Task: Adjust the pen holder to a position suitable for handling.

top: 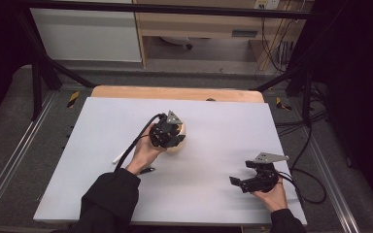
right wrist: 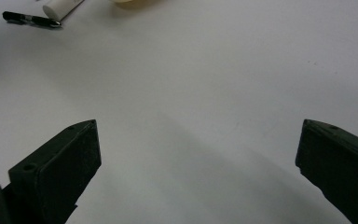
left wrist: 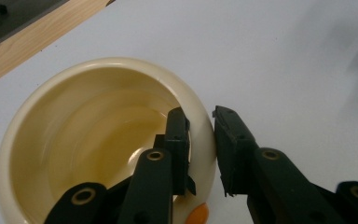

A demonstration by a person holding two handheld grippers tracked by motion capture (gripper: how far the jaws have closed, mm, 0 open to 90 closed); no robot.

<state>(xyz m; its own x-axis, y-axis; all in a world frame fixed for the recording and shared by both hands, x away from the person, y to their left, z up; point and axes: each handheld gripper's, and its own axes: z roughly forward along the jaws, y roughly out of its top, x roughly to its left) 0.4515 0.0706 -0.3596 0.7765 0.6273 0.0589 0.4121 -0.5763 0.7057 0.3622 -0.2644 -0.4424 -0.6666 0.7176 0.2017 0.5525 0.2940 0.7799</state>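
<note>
A cream bowl (top: 180, 144) stands on the white tabletop (top: 213, 131), left of the middle. My left gripper (top: 173, 138) comes down onto it from the near side. In the left gripper view the bowl (left wrist: 74, 126) is empty, and the left gripper (left wrist: 198, 117) has one jaw inside the rim and the other outside, pressing on the wall between them. An orange mark (left wrist: 198, 214) shows on the bowl's outer side. My right gripper (top: 241, 173) rests low at the near right, its jaws wide apart over bare table, as the right gripper view also shows (right wrist: 198, 135).
A white tube (top: 118, 158) and a black pen (top: 147, 170) lie by the left forearm; the same tube (right wrist: 60, 7) and pen (right wrist: 30, 19) appear in the right gripper view. A wooden strip (top: 175, 92) borders the far edge. Cables trail off the right side.
</note>
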